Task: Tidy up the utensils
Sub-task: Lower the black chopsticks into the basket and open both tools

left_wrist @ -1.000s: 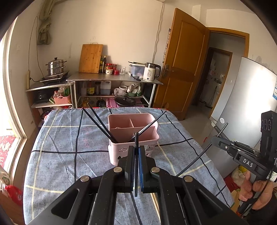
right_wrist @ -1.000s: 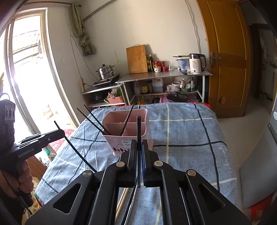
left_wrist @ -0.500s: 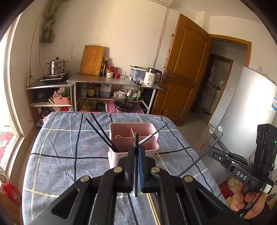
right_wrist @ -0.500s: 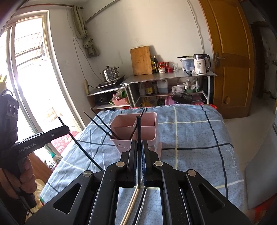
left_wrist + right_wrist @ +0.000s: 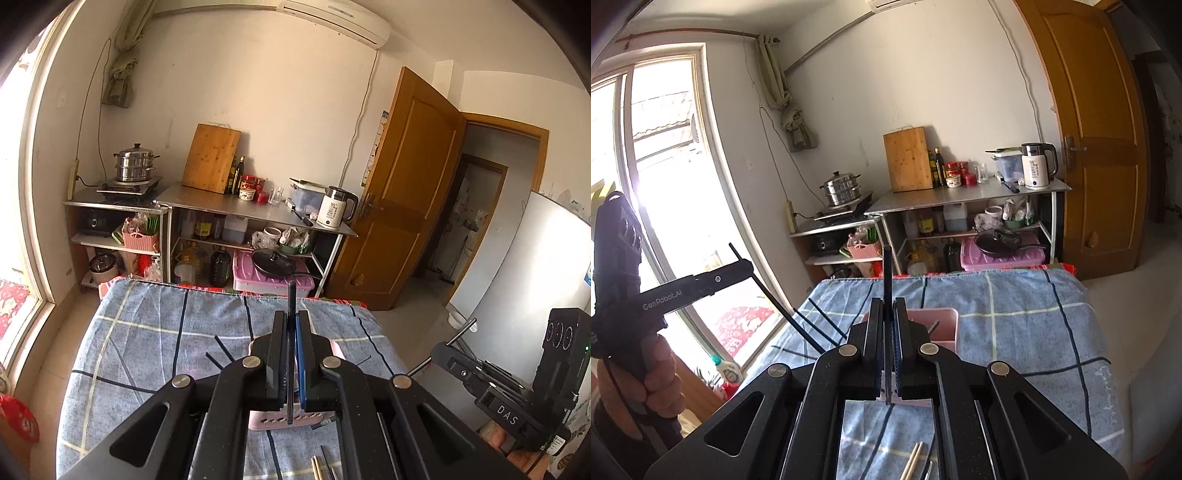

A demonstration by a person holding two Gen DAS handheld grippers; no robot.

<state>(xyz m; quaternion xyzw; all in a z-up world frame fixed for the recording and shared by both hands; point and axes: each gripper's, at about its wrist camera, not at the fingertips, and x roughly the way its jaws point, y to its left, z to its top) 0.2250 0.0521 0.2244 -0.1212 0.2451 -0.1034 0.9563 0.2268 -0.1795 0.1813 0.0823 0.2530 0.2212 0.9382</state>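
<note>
Left gripper [image 5: 291,356] clamping a black chopstick [image 5: 291,300], right gripper [image 5: 887,334] likewise clamping another [image 5: 886,271] (both upright), pink holder [image 5: 943,326] mid-table [image 5: 1034,325], wooden chopsticks [image 5: 911,461] at near edge.

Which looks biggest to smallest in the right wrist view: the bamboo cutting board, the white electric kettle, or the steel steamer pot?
1. Bamboo cutting board.
2 and 3. Steel steamer pot and white electric kettle look about alike; unranked.

Black chopsticks [image 5: 827,328] splayed left from the pink caddy [image 5: 945,325], blocking that side. Right-hand bench [image 5: 1034,332] lay open.
</note>
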